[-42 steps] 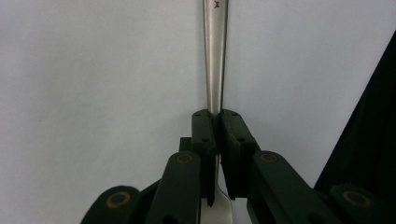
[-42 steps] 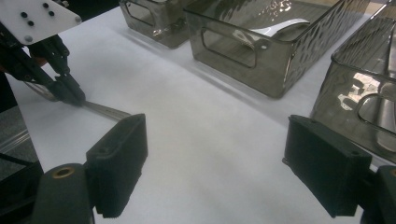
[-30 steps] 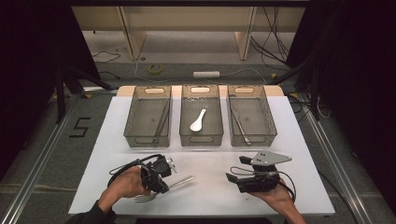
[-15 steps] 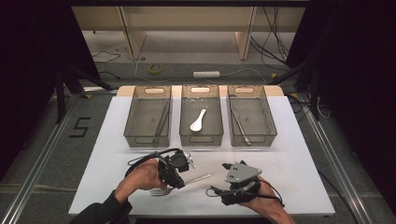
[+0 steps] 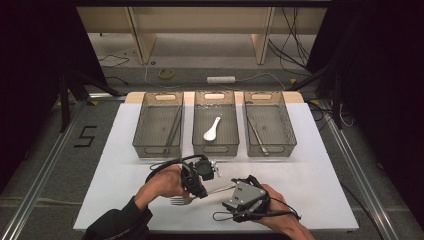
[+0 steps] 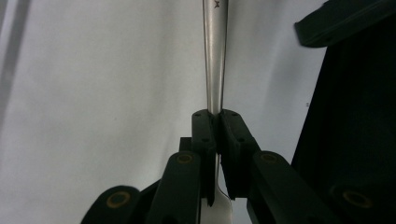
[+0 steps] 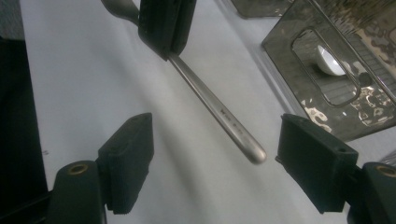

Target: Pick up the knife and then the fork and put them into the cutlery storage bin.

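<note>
The fork sits over the near middle of the white table, clamped at its neck by my left gripper, tines toward my side and the handle running out toward my right gripper. From the left gripper view I see the two black pads pressed tight on the metal stem. From the right gripper view the handle's end hangs between my right jaws, which stand apart and touch nothing; they have just been closing in on it.

Behind the fork stand three smoky bins in a row. The middle bin holds a white spoon; the left bin and right bin each hold long thin utensils I cannot make out. Nothing lies between the grippers and the bins.

My left forearm comes in from the near edge, wrist bent inward. My right hand lies low, its grey plate facing up.
</note>
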The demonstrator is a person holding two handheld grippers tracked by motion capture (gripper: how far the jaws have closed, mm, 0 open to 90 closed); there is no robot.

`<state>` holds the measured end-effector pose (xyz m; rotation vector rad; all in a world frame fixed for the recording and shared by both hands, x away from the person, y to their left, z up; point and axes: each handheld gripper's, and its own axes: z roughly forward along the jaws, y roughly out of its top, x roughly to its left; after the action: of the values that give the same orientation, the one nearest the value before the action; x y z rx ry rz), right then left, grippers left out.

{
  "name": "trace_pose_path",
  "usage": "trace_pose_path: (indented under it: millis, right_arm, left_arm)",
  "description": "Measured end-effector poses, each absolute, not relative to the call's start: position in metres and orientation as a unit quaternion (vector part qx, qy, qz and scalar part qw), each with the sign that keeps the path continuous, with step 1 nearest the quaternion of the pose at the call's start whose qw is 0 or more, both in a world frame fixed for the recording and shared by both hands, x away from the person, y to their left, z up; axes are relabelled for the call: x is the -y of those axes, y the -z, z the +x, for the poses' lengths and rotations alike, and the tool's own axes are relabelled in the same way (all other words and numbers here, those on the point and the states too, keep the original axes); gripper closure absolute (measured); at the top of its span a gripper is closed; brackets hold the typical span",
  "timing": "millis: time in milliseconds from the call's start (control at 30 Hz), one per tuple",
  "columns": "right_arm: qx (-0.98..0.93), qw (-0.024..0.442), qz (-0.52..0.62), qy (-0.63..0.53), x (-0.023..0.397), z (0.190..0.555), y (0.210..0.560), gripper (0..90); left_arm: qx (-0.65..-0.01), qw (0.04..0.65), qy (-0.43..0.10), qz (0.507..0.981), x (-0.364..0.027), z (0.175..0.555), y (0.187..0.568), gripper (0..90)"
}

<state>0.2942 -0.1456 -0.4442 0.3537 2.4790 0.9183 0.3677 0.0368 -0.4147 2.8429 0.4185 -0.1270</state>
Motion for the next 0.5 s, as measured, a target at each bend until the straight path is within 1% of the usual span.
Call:
trace_pose_path:
  millis: [133, 167, 200, 300, 400, 433, 500]
  right_arm:
    - [-0.91, 0.249, 0.102, -0.316, 0.139, 0.293, 0.447, 32.7]
    - [-0.911, 0.262, 0.087, -0.306, 0.136, 0.292, 0.449, 36.4]
    - [-0.912, 0.264, 0.081, -0.302, 0.134, 0.291, 0.45, 38.6]
    - [-0.913, 0.272, 0.072, -0.296, 0.13, 0.289, 0.452, 42.1]
    - [-0.92, 0.282, 0.036, -0.271, 0.125, 0.288, 0.455, 49.1]
    - [-0.92, 0.282, 0.036, -0.271, 0.125, 0.288, 0.455, 49.1]
    - [-0.916, 0.292, 0.03, -0.274, 0.122, 0.288, 0.456, 55.0]
  left_arm:
    - [-0.138, 0.13, 0.044, 0.981, -0.032, 0.367, 0.414, 84.5]
    - [-0.136, 0.128, 0.044, 0.981, -0.032, 0.366, 0.414, 84.5]
    - [-0.133, 0.126, 0.045, 0.982, -0.031, 0.366, 0.414, 84.5]
    - [-0.134, 0.122, 0.048, 0.982, -0.03, 0.366, 0.415, 84.5]
    - [-0.131, 0.12, 0.05, 0.983, -0.027, 0.364, 0.415, 84.5]
    - [-0.13, 0.12, 0.051, 0.983, -0.027, 0.364, 0.415, 84.5]
    - [-0.126, 0.117, 0.053, 0.984, -0.025, 0.364, 0.416, 84.5]
